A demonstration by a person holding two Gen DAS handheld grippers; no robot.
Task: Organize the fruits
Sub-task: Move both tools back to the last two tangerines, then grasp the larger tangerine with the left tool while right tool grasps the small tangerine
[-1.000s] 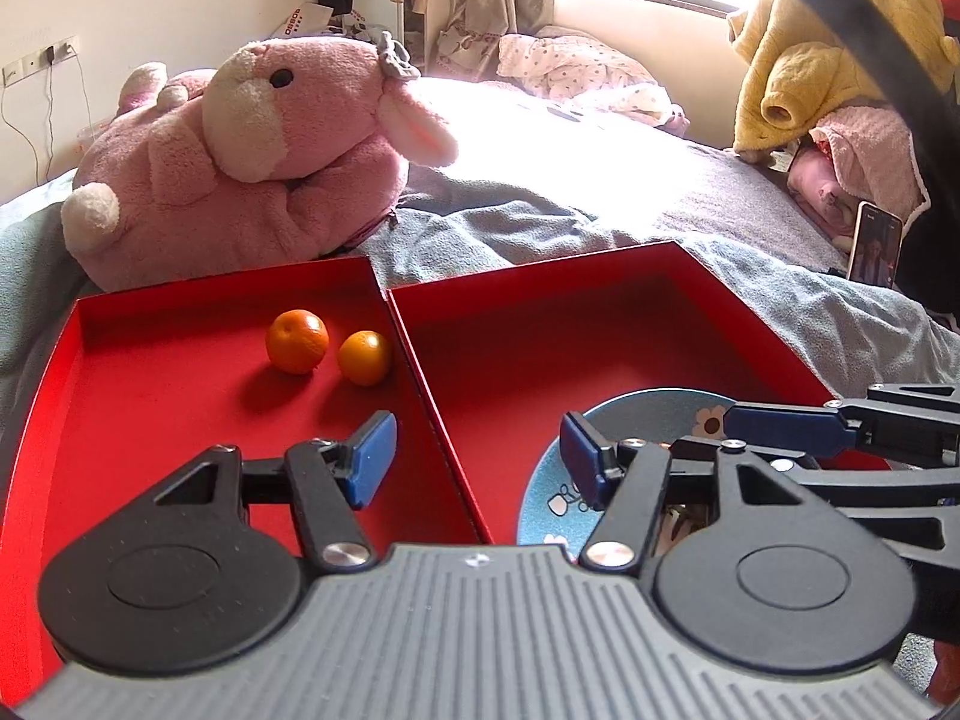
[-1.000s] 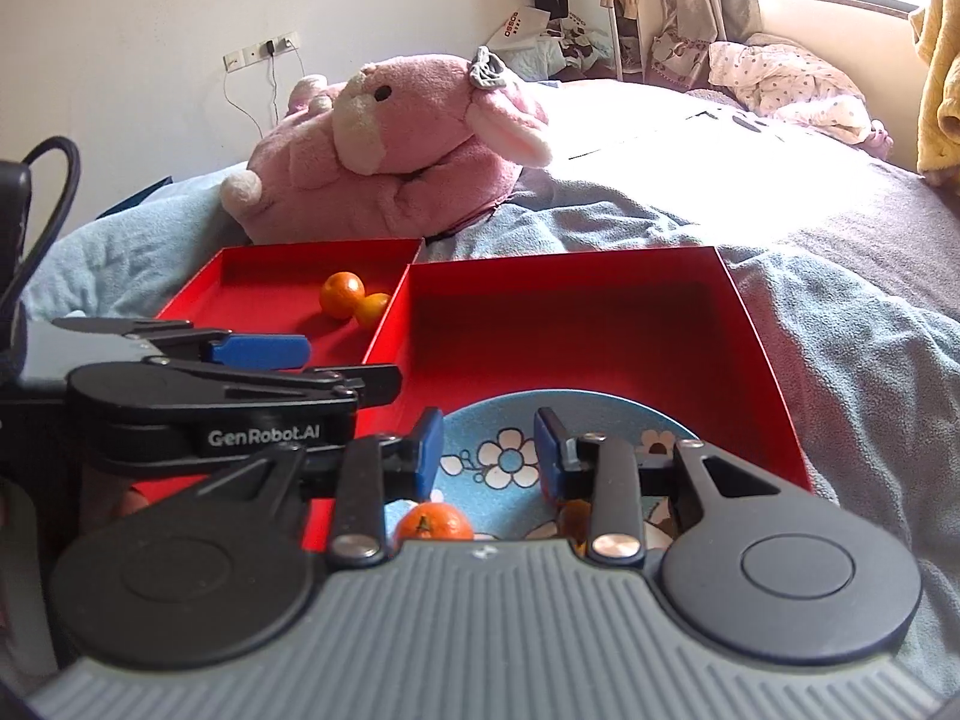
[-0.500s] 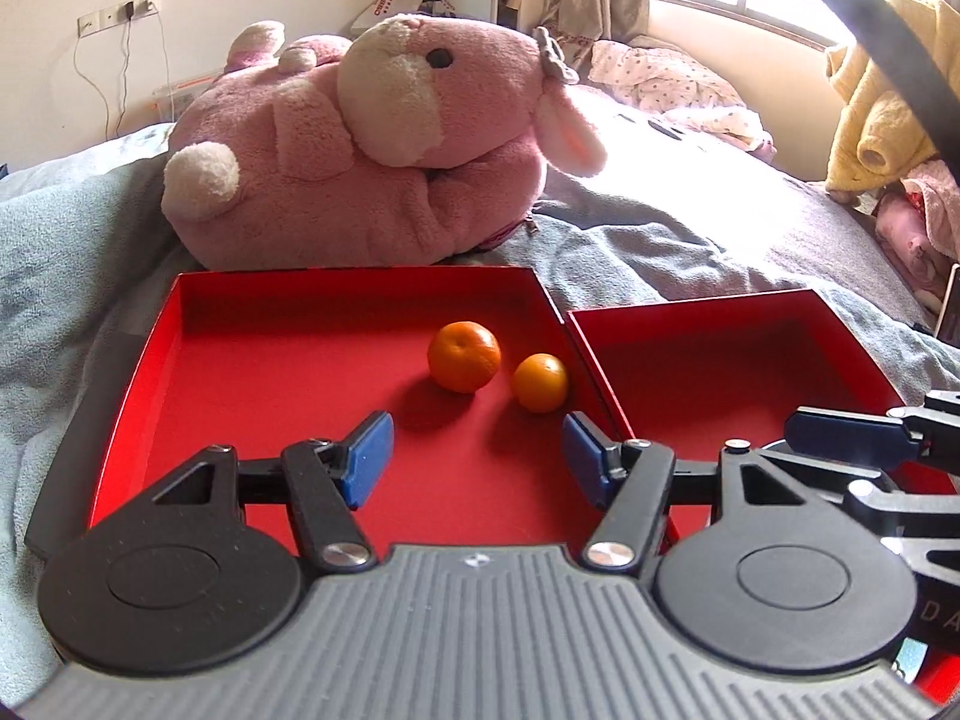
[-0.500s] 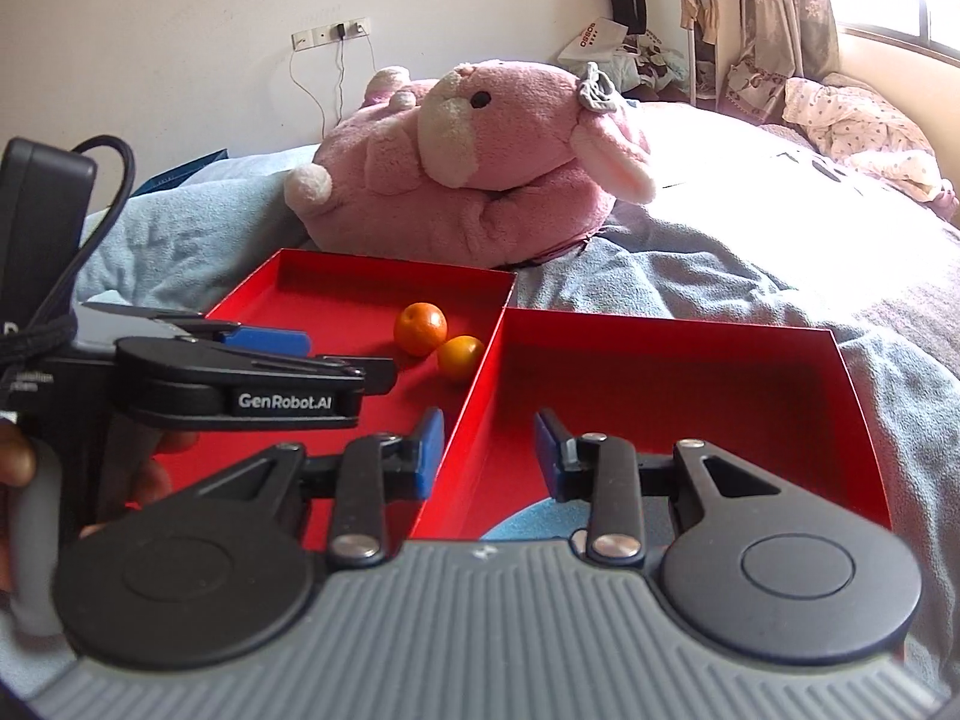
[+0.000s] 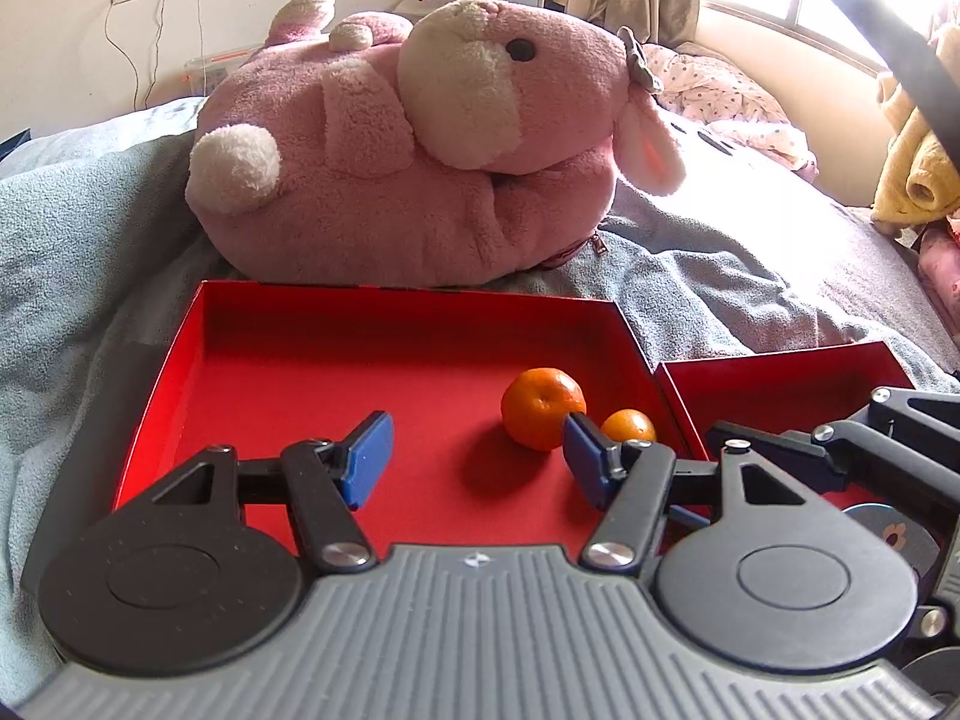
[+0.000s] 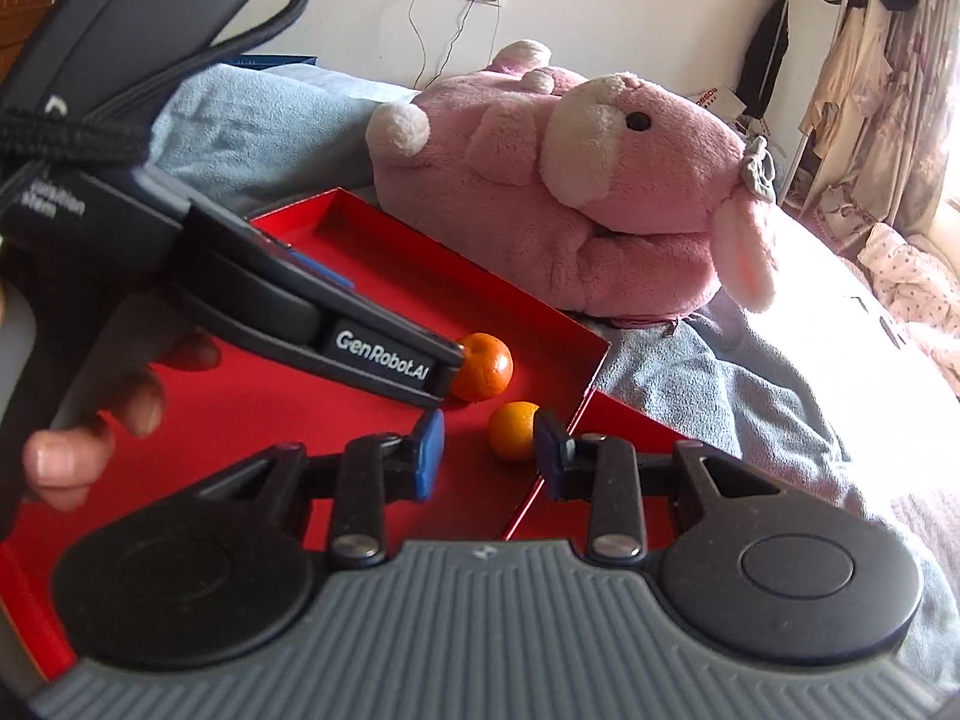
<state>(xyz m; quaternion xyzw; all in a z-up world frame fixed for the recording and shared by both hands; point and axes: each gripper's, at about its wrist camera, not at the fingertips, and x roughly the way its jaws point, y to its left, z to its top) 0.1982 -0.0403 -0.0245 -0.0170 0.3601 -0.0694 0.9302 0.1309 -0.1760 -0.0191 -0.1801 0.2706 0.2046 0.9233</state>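
The left gripper [image 5: 474, 459] hangs low over the near part of the left red tray [image 5: 288, 372], its blue pads spread wide with only bare tray floor between them. The right gripper [image 6: 486, 456] hovers over the seam between the two trays, jaws narrowly parted and pinching nothing.

The small orange [image 5: 629, 425] lies just past the left gripper's right pad, at about two o'clock from its centre. Touching or nearly touching it, at about one o'clock, sits the larger orange [image 5: 543, 408], beside the tray's right wall. Beyond the tray, at twelve o'clock, lies a pink plush toy [image 5: 432, 162] on the grey blanket [image 5: 90, 228].

To take one fruit cleanly, I judge it best to centre the open jaws on the nearer small orange, come down steeply, and close gently, so the round neighbour is not nudged rolling. The soft bedding may let the tray tilt.
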